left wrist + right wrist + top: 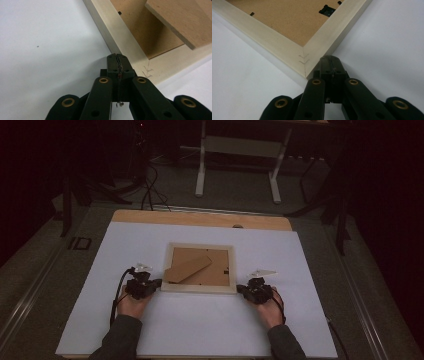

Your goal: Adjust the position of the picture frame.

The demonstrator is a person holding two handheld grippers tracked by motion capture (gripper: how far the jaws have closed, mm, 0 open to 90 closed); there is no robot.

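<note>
High view: fixed above the person's side, facing forward and down over the whole white table (200,320), well back. Left gripper view and right gripper view: each very close, low, looking along its own jaws. All three share the picture frame (199,289) (120,32) (287,50), each gripper view taking one near corner

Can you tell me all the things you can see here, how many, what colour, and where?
picture frame: 1, pale wood, lying face down in the middle of the sheet
backing board: 1, brown, inside the frame
stand flap: 1, brown, lying across the backing board
white sheet: 1, white, covering most of the table
table: 1, light wood, edge showing beyond the sheet
white legs: 2, white, on the floor behind the table
left gripper: 1, black, shut, at the frame's near left corner
right gripper: 1, black, shut, at the frame's near right corner
hands: 2, each holding a gripper, dark sleeves
</note>
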